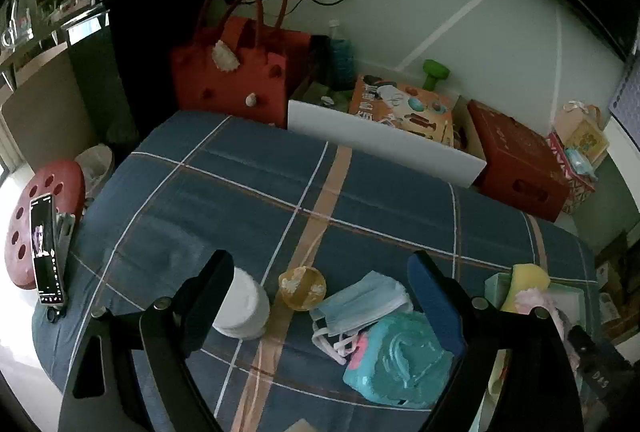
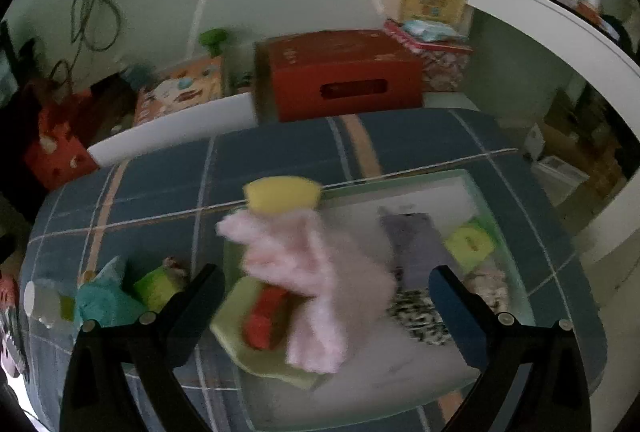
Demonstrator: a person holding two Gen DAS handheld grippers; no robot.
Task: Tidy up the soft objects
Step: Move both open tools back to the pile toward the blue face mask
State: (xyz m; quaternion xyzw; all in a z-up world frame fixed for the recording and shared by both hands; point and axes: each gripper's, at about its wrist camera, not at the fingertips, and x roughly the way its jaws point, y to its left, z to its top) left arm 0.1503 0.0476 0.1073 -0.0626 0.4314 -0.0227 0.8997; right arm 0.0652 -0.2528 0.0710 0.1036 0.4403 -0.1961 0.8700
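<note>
My left gripper (image 1: pixel 320 280) is open and empty over the blue plaid cloth (image 1: pixel 248 183). Between its fingers lie a white cup (image 1: pixel 244 308), a yellowish ball (image 1: pixel 302 287), a blue face mask (image 1: pixel 360 302) and a teal soft toy (image 1: pixel 400 360). My right gripper (image 2: pixel 326 286) is open above a pale green tray (image 2: pixel 404 181). A fluffy pink cloth (image 2: pixel 316 272) lies blurred between its fingers, over a yellow sponge (image 2: pixel 282 193) and a green item with red (image 2: pixel 260 320). The tray also holds a grey cloth (image 2: pixel 416 244), a yellow-green item (image 2: pixel 470 242) and a patterned cloth (image 2: pixel 416 312).
A red bag (image 1: pixel 232 75), a white board (image 1: pixel 384 147), a red carton (image 1: pixel 516 159) and boxes stand behind the table. A phone (image 1: pixel 46 248) leans at the left edge by a red stool (image 1: pixel 40 199). The tray corner (image 1: pixel 496 286) shows at the left view's right side.
</note>
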